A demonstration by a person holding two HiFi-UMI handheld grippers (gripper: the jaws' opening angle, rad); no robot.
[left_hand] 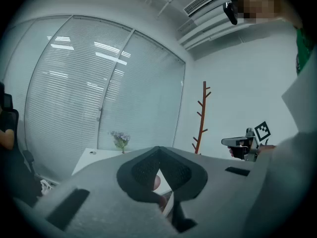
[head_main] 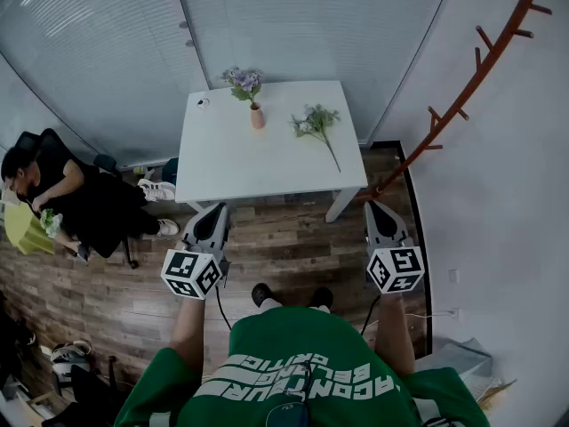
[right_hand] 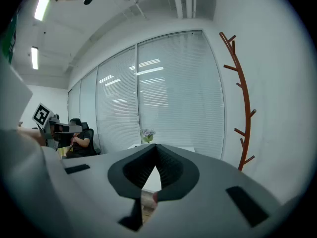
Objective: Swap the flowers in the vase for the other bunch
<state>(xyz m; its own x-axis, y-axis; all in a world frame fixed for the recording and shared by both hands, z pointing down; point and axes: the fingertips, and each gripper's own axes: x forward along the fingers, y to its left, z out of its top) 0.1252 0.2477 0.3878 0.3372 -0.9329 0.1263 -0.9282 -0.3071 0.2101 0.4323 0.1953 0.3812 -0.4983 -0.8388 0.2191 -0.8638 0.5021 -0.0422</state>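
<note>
- Step in hand: approach. Nothing on the desk (head_main: 231, 163) is touched yet; the swap has not begun.
- Vase (head_main: 257, 117) stands upright near the desk's far edge, with the purple flowers (head_main: 244, 80) in it.
- Loose bunch (head_main: 316, 123) lies flat on the desk to the right of the vase, apart from it. Its head is toward the far edge and its stem runs toward the near right corner.
- Left gripper (head_main: 213, 212): jaws together at the tips, nothing between them. It is held over the floor, well short of the desk.
- Right gripper (head_main: 377, 208): jaws closed, empty, likewise short of the desk, near its right front leg.
- Both grippers point roughly level toward the desk.
- Next move, as I judge it: step in, open one pair of jaws and take the purple stems just above the vase's mouth. Lift straight up, with the other gripper steadying the vase.
- Risk: the vase is narrow and looks light, so a sideways pull may tip it.
- The loose bunch's stem lies flat on the desk, so it calls for a low pinch.
</note>
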